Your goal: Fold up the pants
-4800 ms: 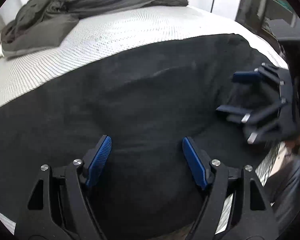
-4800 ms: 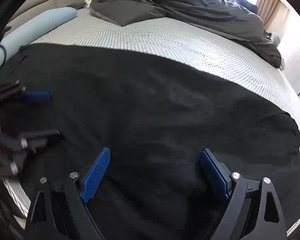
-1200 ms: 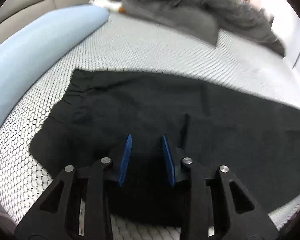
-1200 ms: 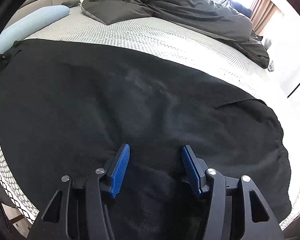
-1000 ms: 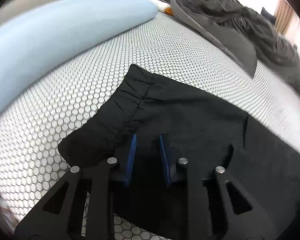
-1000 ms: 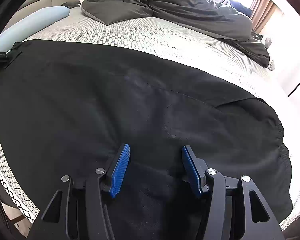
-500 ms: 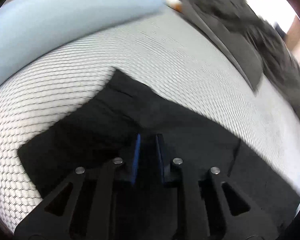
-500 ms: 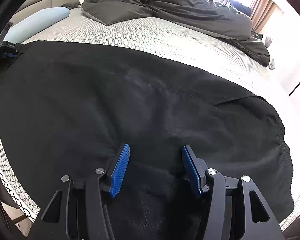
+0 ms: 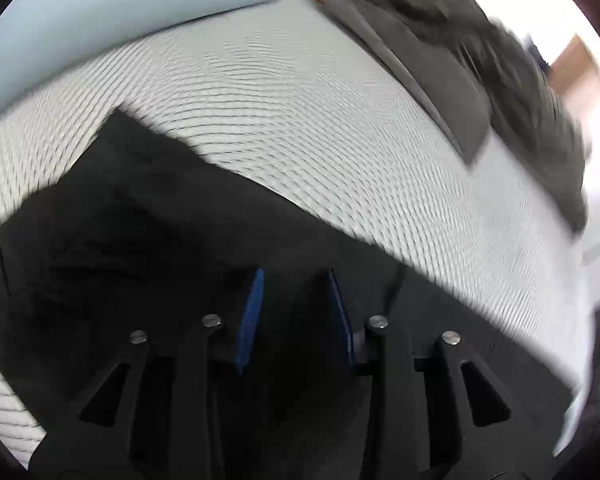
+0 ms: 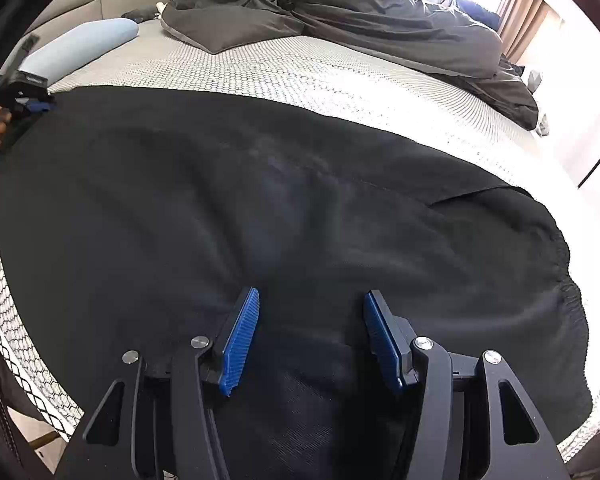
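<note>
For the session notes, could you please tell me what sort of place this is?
Most likely a bedroom: the black pants lie on a bed with a white honeycomb-patterned mattress cover, with a rumpled dark grey duvet and a light blue bolster pillow behind.

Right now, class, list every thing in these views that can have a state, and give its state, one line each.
Black fabric pants: spread flat on the bed, unfolded.
Left gripper: fingers just opening, apart over the pants' end.
Right gripper: fingers apart, a bunched ridge of the pants between them.
Dark grey duvet: crumpled, heaped.
Light blue pillow: lying flat.
</note>
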Tool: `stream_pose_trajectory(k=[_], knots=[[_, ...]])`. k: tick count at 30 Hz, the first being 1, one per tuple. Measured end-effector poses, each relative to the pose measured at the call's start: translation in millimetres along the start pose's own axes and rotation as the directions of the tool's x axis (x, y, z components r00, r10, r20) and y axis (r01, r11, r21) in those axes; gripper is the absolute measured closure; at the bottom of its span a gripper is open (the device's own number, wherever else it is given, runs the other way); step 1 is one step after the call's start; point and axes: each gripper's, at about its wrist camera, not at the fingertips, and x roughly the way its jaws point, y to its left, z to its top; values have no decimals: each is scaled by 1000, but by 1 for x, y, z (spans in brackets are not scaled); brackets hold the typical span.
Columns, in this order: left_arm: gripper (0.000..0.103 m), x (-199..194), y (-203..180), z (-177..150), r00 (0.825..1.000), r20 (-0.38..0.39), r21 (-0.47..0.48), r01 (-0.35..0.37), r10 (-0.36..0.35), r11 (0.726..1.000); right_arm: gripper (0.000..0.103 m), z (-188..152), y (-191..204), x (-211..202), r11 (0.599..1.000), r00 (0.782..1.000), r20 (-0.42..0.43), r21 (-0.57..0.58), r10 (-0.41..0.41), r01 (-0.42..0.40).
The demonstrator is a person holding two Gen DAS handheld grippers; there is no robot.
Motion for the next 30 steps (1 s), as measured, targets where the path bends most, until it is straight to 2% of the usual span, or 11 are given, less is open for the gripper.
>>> stream_pose_trajectory(k=[3, 5, 9, 11, 13, 16, 20, 23, 25, 27, 30], knots=[[72, -8, 19, 2, 999, 26, -118, 28, -25, 993, 47, 0, -2, 0, 1000, 1000, 1, 6, 9, -9], [72, -22, 15, -6, 999, 44, -97, 11, -7, 995, 47, 0, -4, 0, 1000, 1000, 0, 13, 17, -17], [72, -54, -28, -44, 996, 80, 75, 39, -45, 996, 46, 2, -6, -4, 999, 1000, 2, 27, 20, -20], [67, -64, -65, -78, 994, 62, 219, 70, -86, 973, 46, 4, -5, -9, 998, 999, 13, 44, 48, -48], [59, -64, -110, -113, 992, 12, 358, 114, -127, 927, 46, 6, -1, -15, 992, 993, 39, 56, 110, -112], [53, -55, -179, -171, 976, -126, 570, 217, -177, 793, 44, 12, 17, -20, 983, 982, 68, 40, 176, -179], [53, -43, -223, -232, 902, -377, 674, 422, -208, 607, 43, 9, 43, -8, 979, 980, 30, -60, 199, -197], [45, -47, -228, -254, 909, -376, 755, 412, -178, 510, 42, 2, 31, -10, 973, 975, 27, -69, 221, -219], [37, -52, -229, -260, 912, -367, 772, 409, -183, 487, 37, -6, 9, -14, 983, 985, 19, -67, 171, -170], [33, -51, -225, -260, 911, -370, 774, 410, -180, 483, 28, -19, -21, -16, 996, 1000, 7, -92, -14, 15], [29, -56, -210, -263, 914, -365, 778, 404, -177, 482, 24, -39, -77, -16, 975, 974, -42, 6, -224, 224]])
